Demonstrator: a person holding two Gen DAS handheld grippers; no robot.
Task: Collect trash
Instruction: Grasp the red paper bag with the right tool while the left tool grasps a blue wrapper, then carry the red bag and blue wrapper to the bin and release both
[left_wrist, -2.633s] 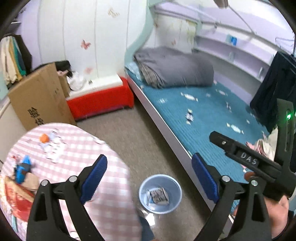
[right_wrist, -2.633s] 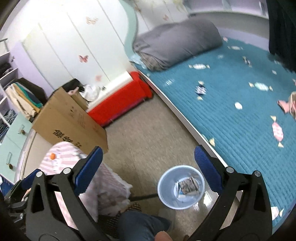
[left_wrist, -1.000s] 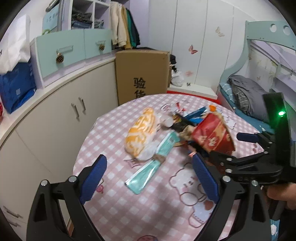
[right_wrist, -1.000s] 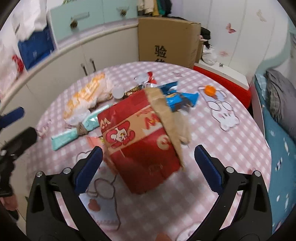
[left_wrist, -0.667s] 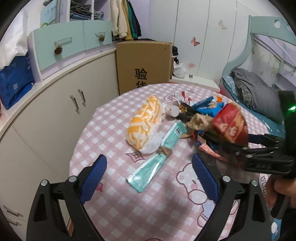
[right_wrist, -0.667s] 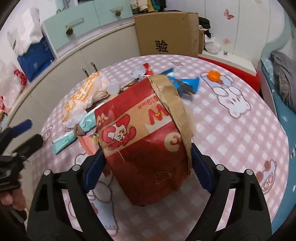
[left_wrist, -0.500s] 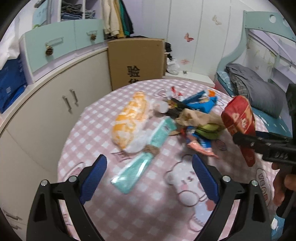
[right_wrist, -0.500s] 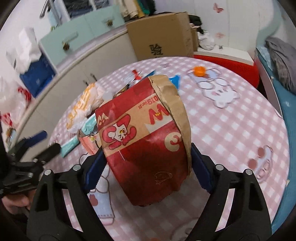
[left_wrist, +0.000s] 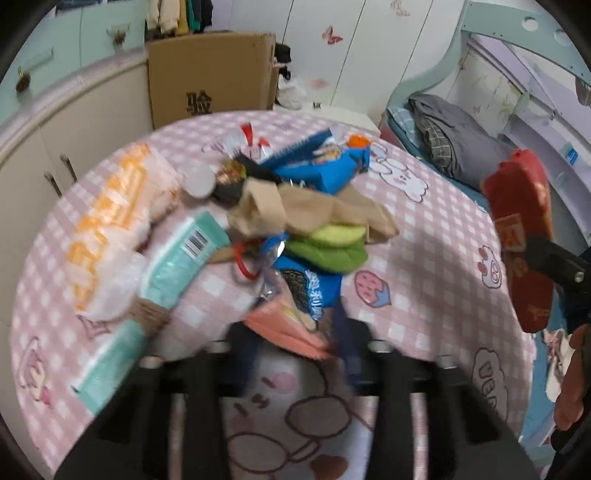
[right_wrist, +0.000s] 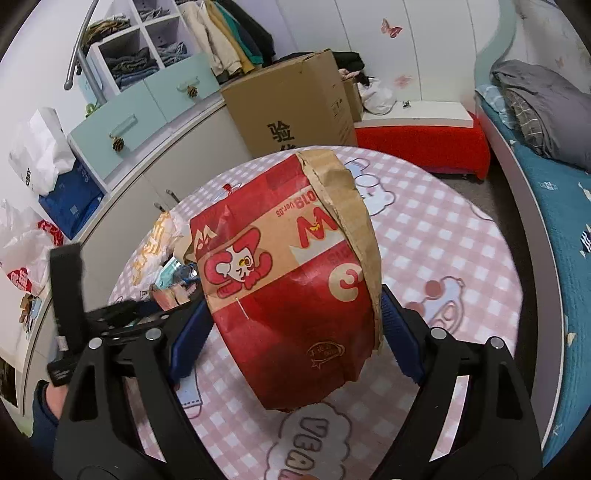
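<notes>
Closing left hand-held gripper (left_wrist: 295, 332), previously wide

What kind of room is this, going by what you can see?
Most likely a bedroom, perhaps a child's: a bed with folded grey bedding, clothes hanging above cupboards, butterfly stickers on the wardrobe doors.

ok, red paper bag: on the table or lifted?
Lifted. The right gripper holds the red paper bag between its pads, clear above the table.
</notes>
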